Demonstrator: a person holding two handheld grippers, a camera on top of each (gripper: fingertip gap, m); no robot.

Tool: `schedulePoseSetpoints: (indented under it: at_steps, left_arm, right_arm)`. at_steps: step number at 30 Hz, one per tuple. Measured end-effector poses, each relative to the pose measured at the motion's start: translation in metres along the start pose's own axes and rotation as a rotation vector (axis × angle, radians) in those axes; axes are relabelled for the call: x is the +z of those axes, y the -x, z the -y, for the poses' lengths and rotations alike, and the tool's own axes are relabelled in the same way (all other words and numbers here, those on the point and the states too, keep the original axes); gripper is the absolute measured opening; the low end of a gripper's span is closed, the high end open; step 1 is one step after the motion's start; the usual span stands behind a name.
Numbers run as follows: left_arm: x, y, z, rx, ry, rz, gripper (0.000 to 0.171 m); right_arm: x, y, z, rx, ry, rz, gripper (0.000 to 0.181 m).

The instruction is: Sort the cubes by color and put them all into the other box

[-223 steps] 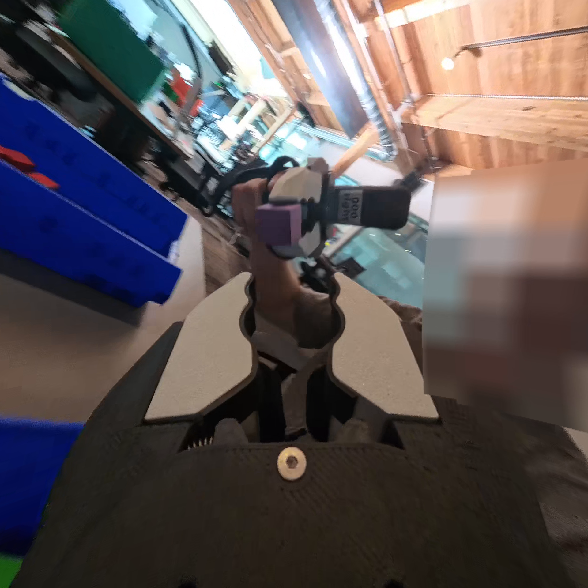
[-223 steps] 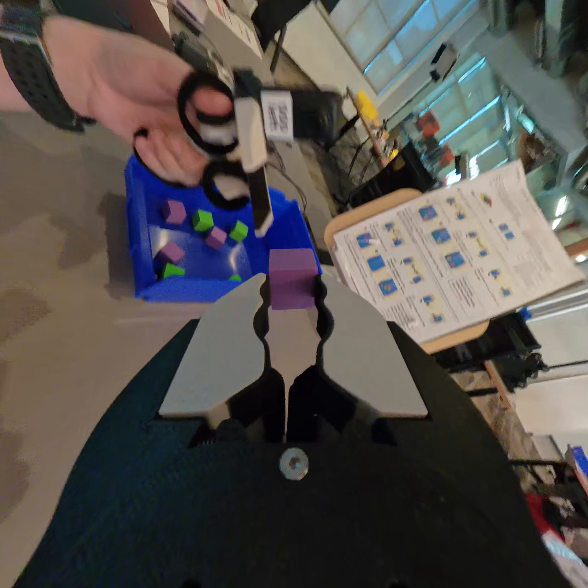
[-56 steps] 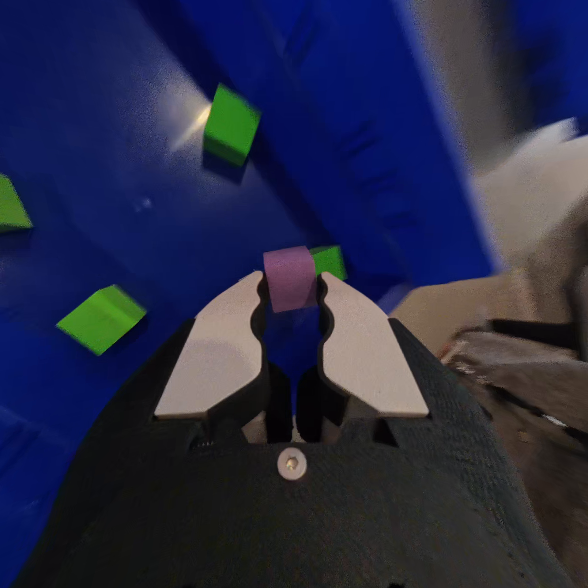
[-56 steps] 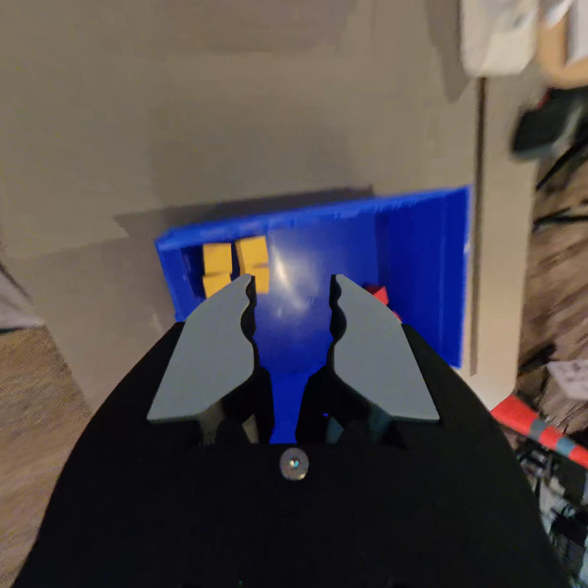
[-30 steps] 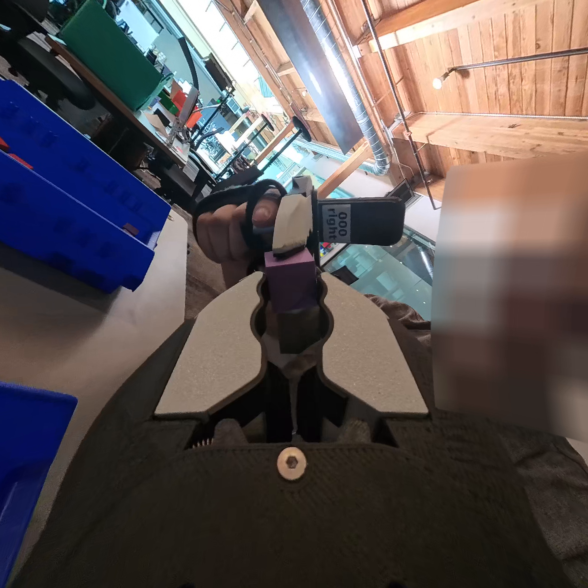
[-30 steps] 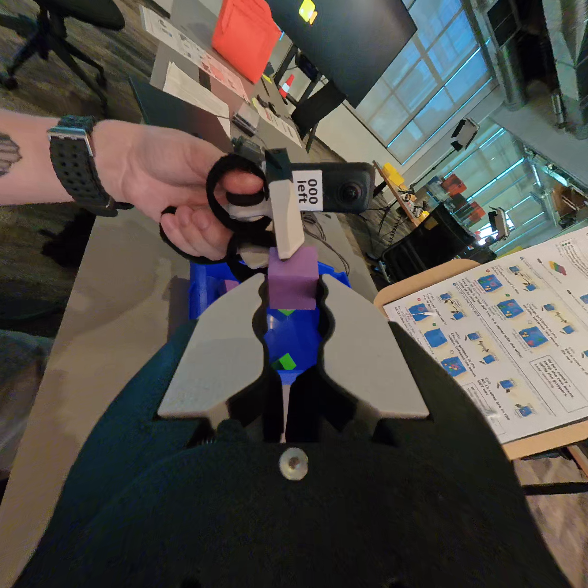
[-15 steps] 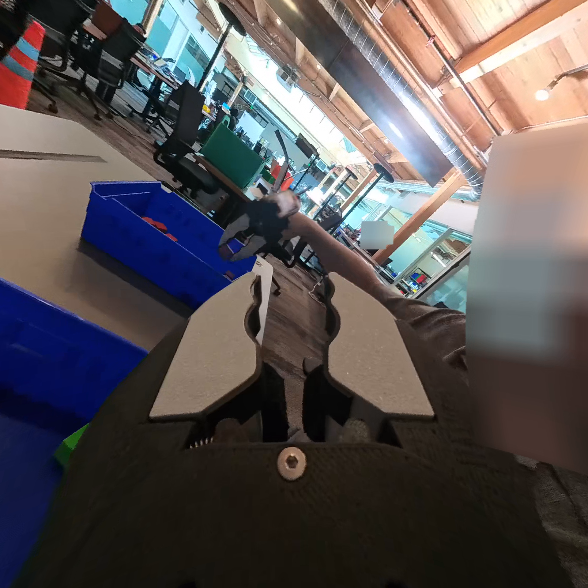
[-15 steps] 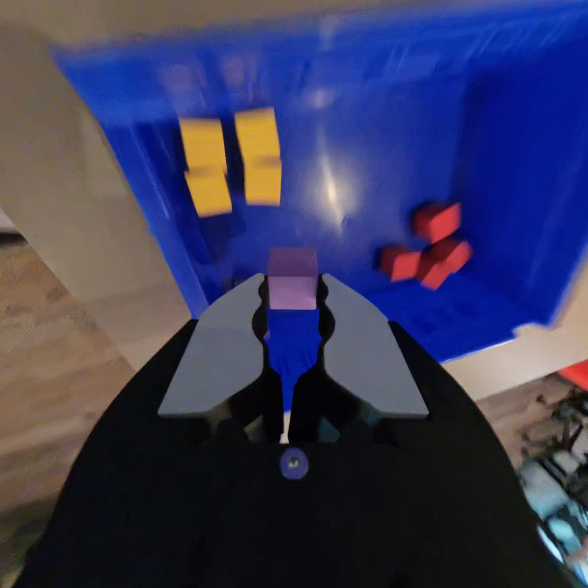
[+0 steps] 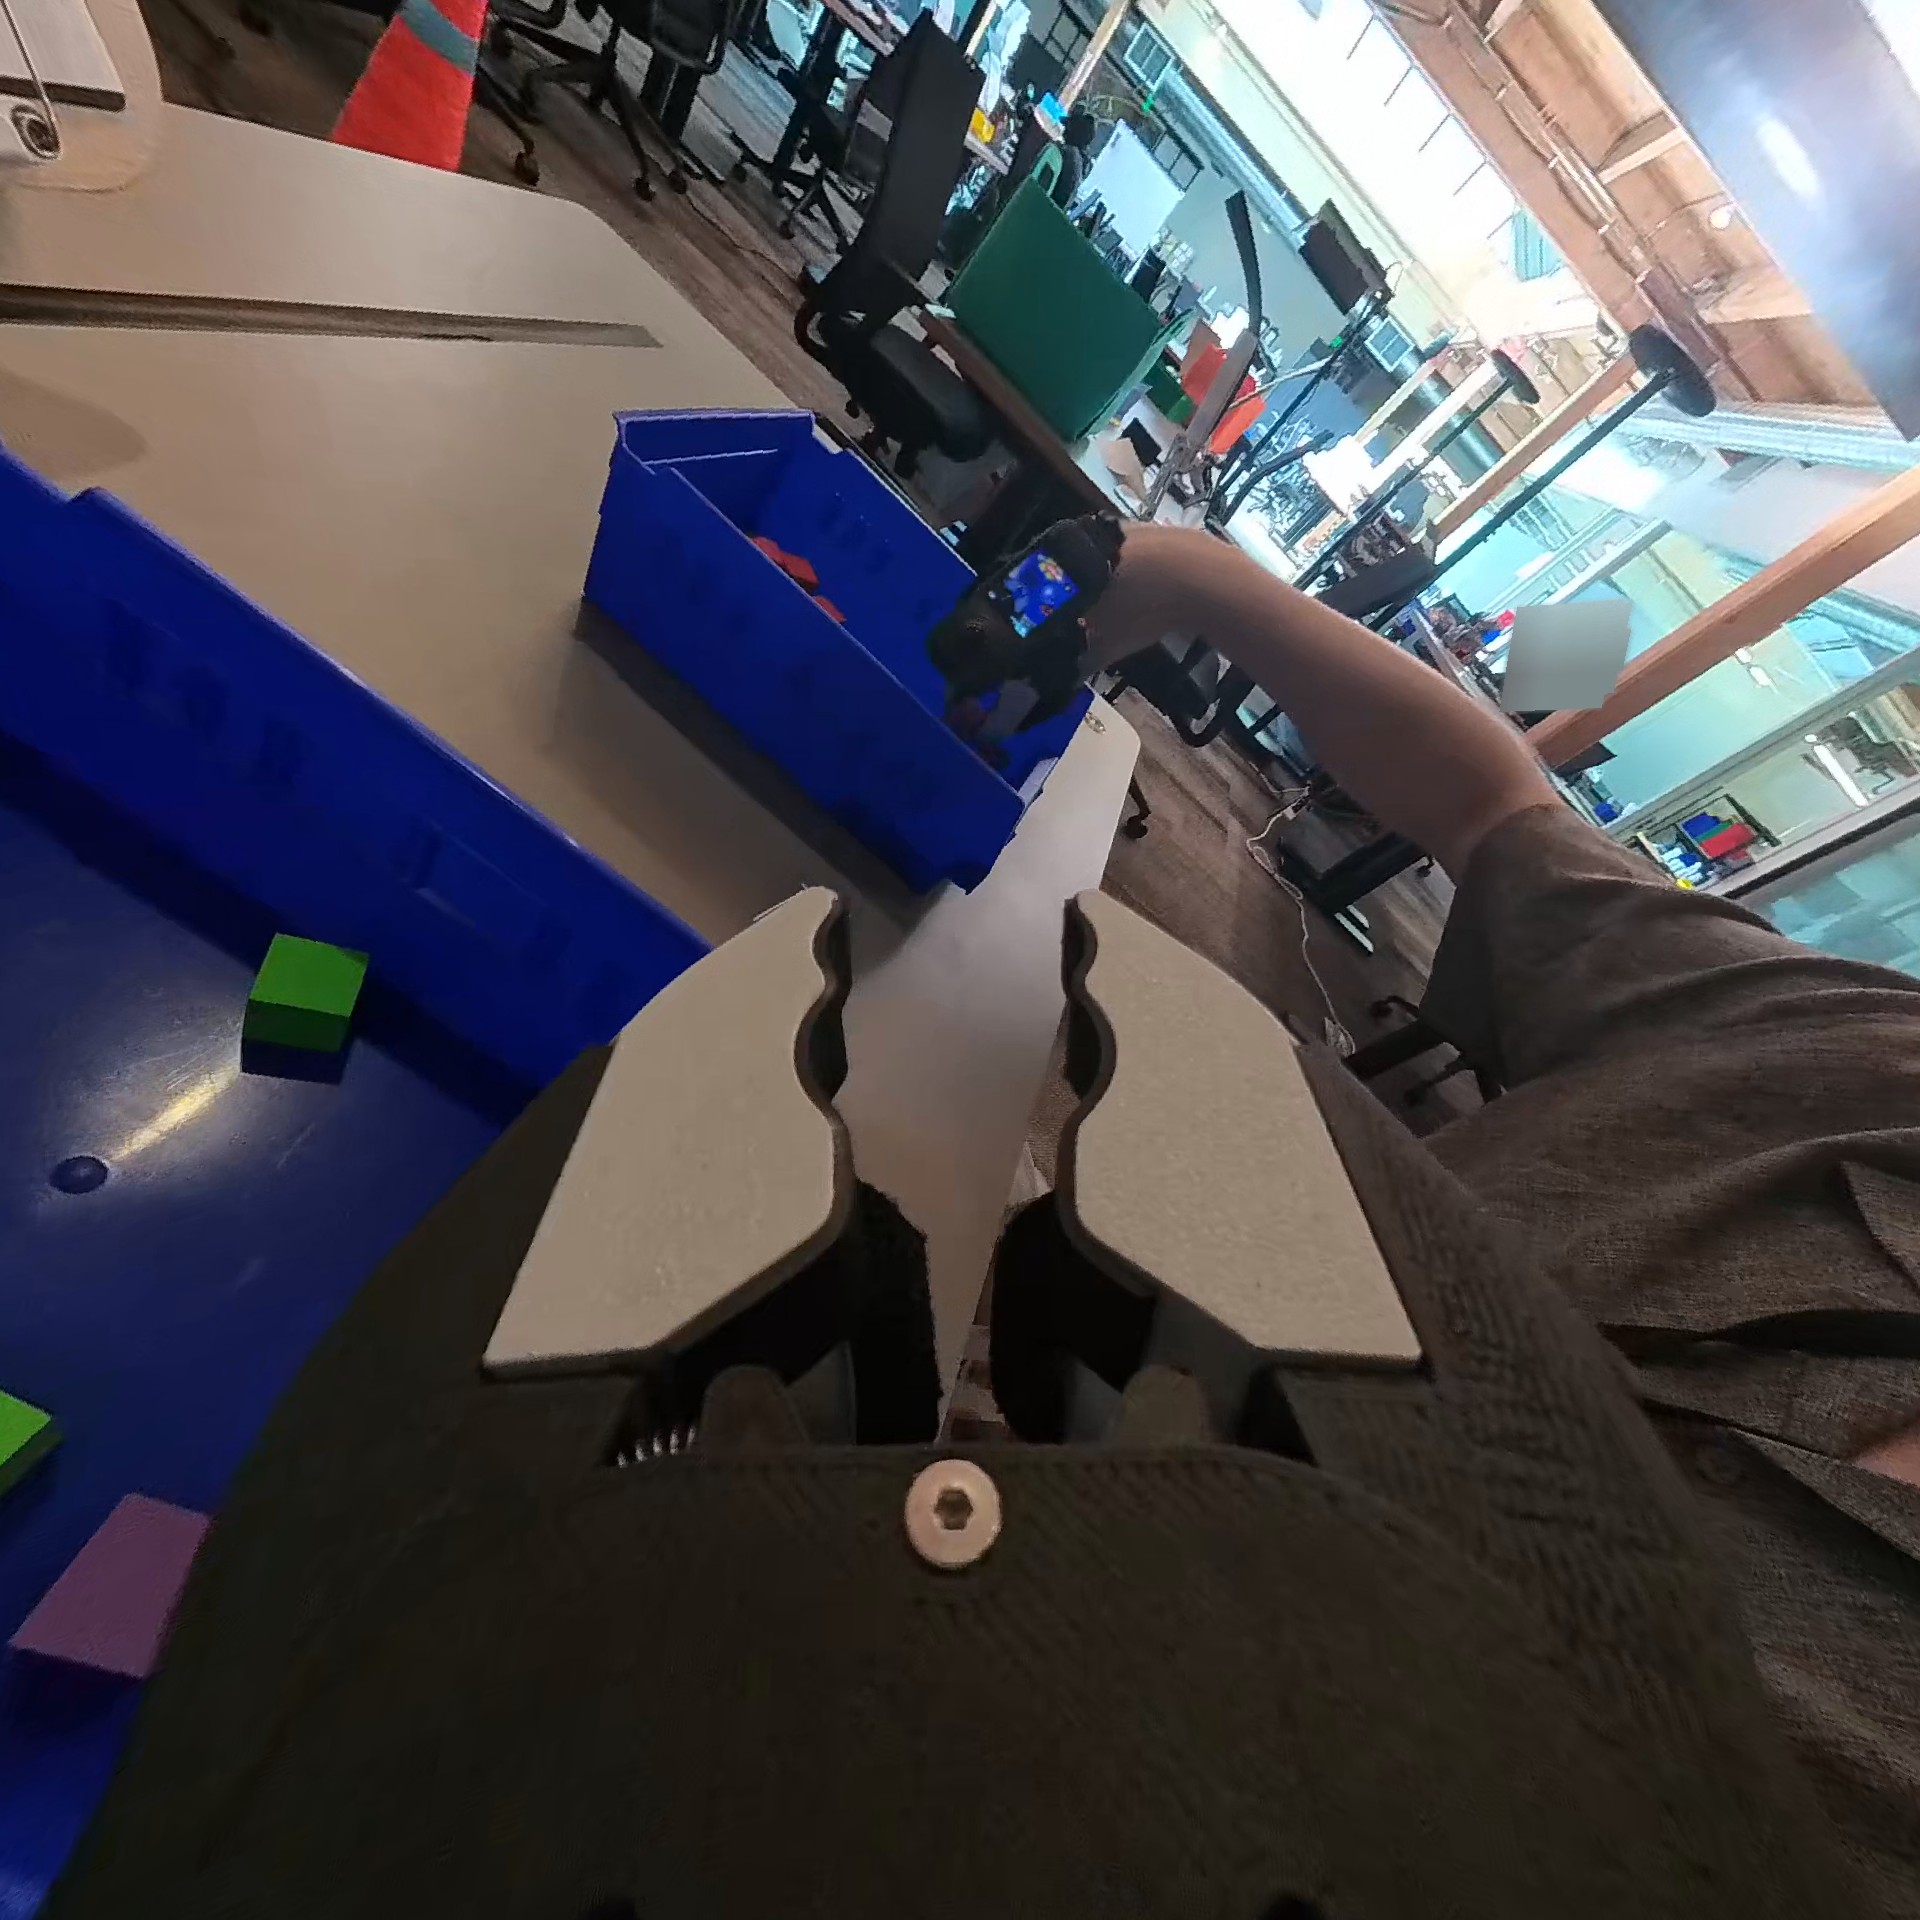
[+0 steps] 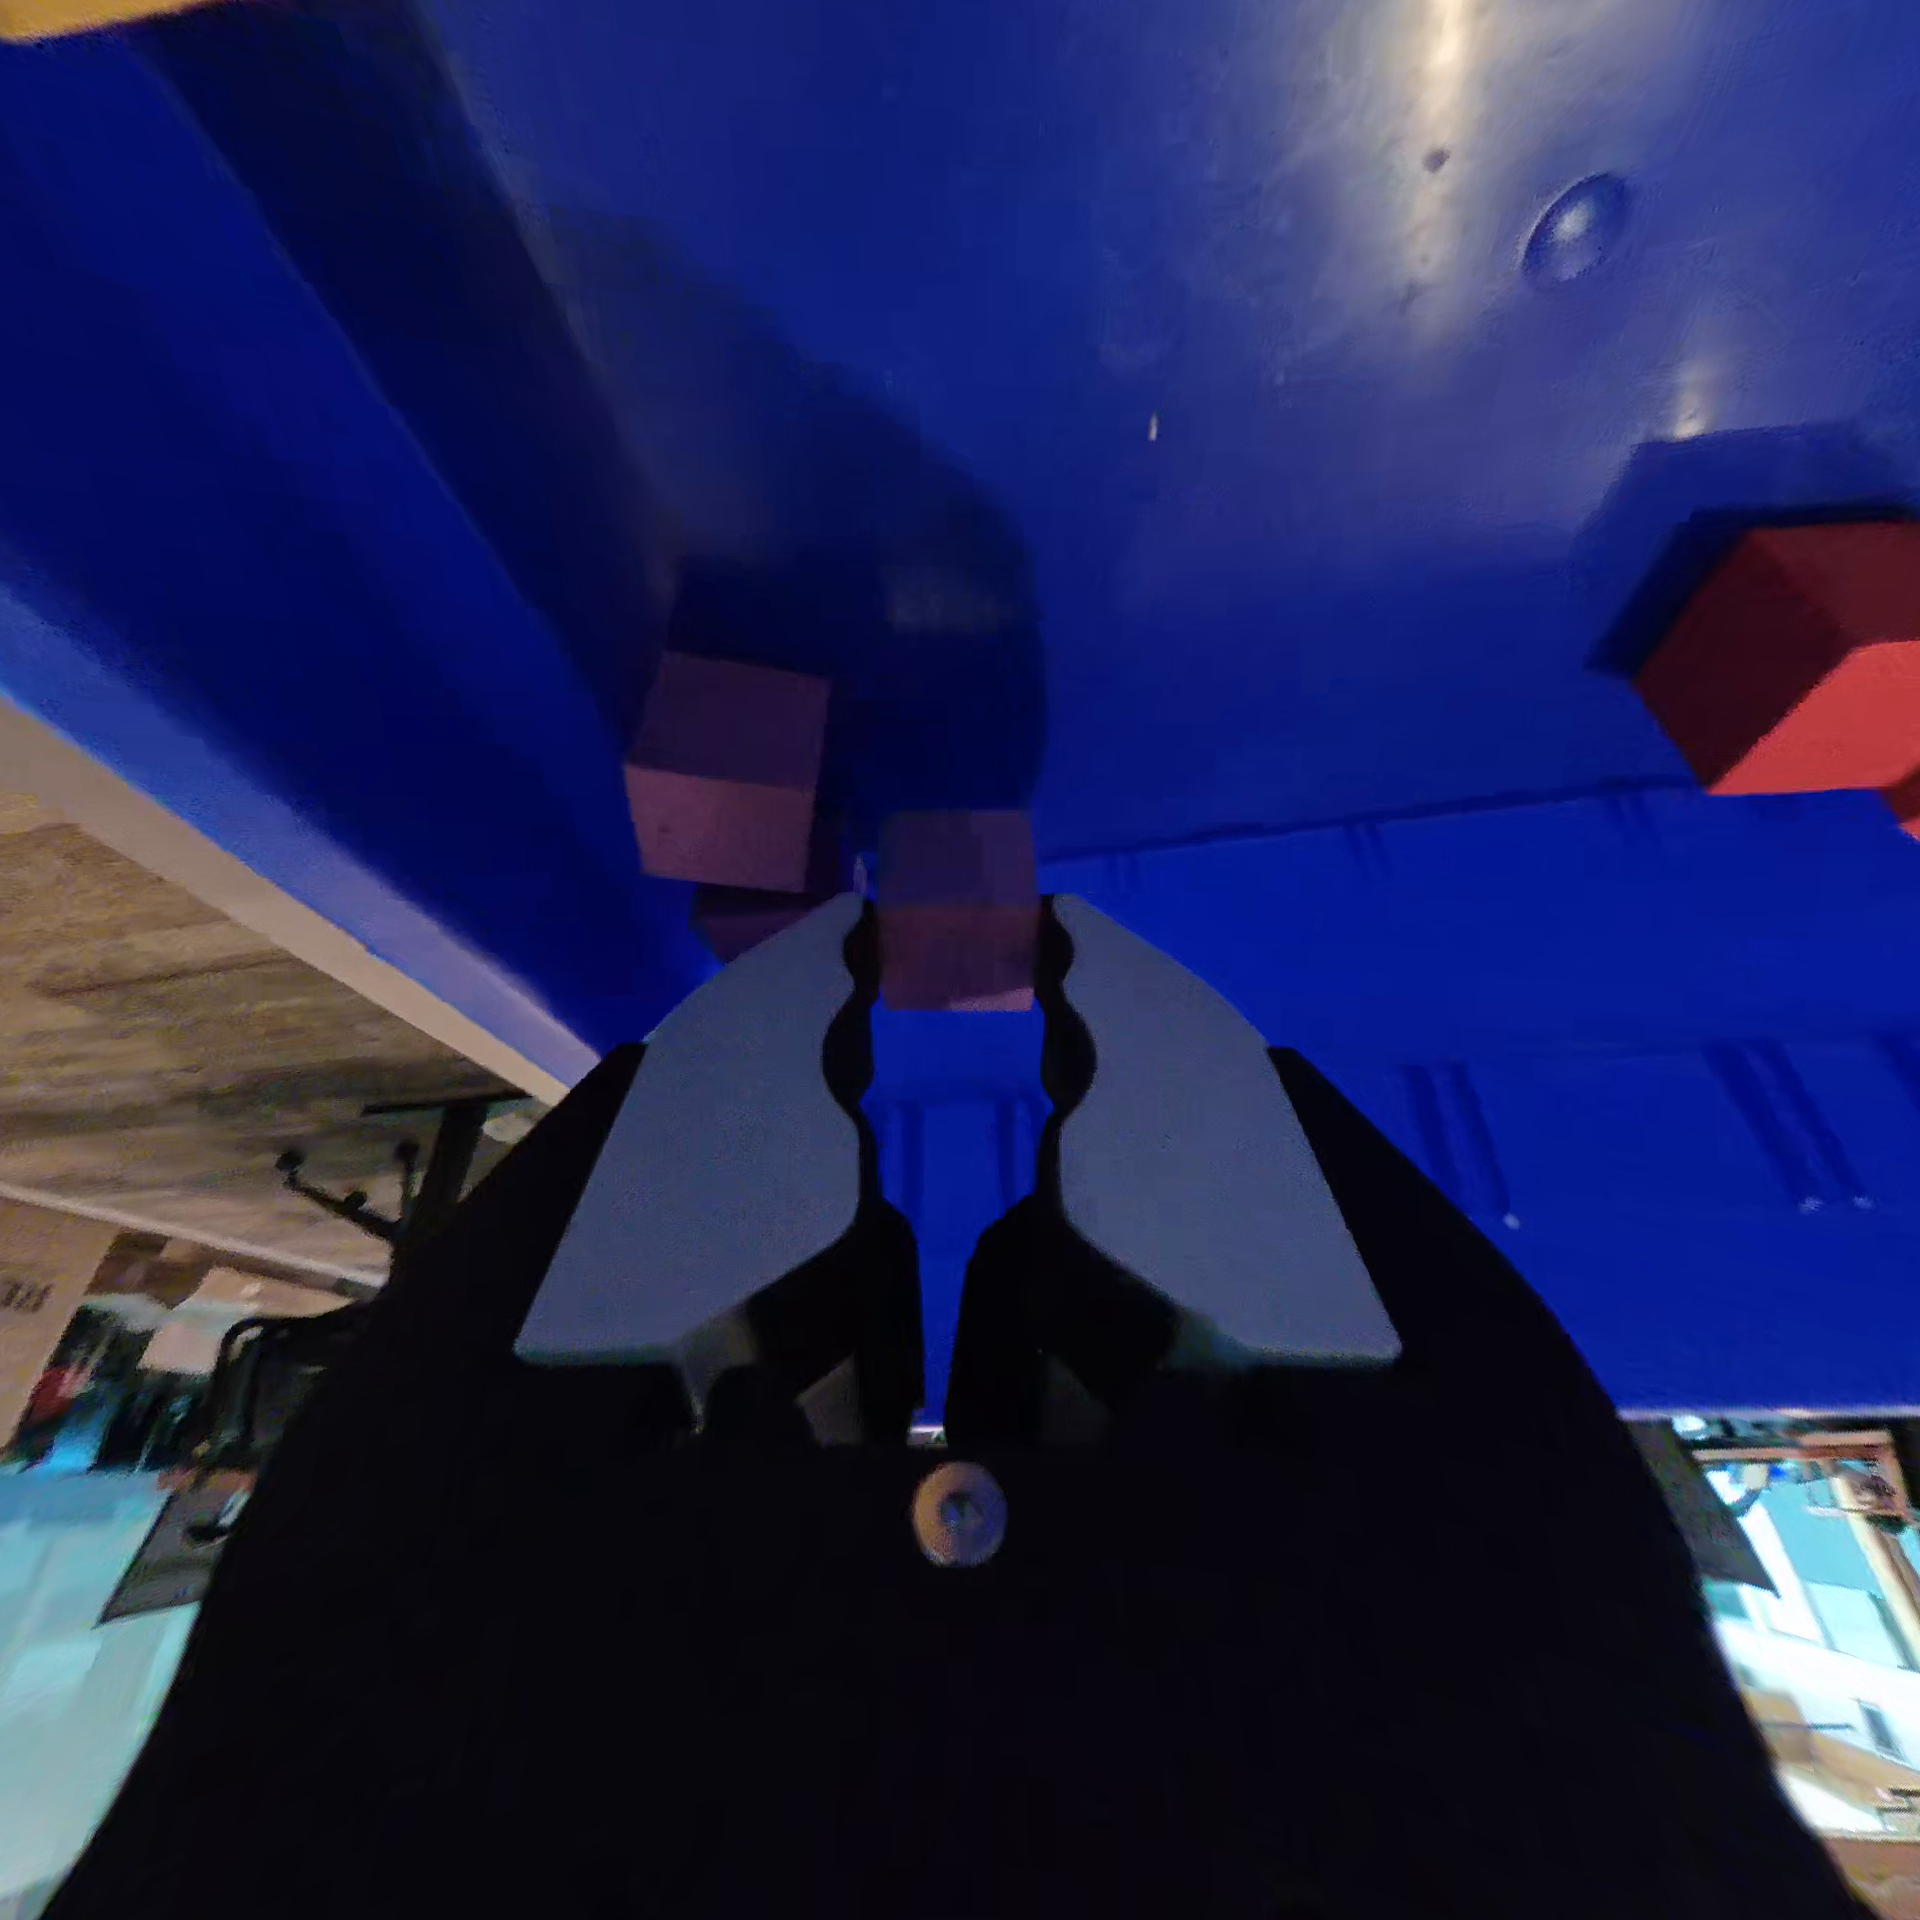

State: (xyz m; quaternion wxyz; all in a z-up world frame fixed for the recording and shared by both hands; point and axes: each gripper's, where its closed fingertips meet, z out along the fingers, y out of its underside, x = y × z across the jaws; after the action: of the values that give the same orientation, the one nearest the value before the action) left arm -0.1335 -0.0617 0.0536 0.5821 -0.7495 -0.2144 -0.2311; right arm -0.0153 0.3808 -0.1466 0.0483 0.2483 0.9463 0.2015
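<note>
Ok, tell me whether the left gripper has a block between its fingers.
No: the left gripper is open, with only bare table edge showing between its fingers.

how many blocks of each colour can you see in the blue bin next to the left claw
green blocks: 2
purple block: 1
total: 3 showing in the near blue bin; the left claw covers part of the bin floor, so more could be hidden.
</note>
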Motion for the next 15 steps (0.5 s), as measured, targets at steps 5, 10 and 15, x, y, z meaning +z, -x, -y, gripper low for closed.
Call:
schedulePoseSetpoints:
  at_steps: [5, 10, 15]
  left_arm:
    - [-0.004, 0.0, 0.0, 0.005, 0.003, 0.01, 0.039]
    - [-0.007, 0.018, -0.005, 0.015, 0.052, 0.13, 0.039]
    - [-0.022, 0.078, -0.042, 0.038, 0.354, 0.541, 0.04]
  right_arm:
    - [-0.002, 0.0, -0.001, 0.071, 0.011, 0.047, 0.043]
    - [-0.03, -0.006, -0.006, 0.095, -0.019, -0.029, 0.043]
    - [-0.091, -0.014, 0.003, 0.104, -0.178, -0.283, 0.039]
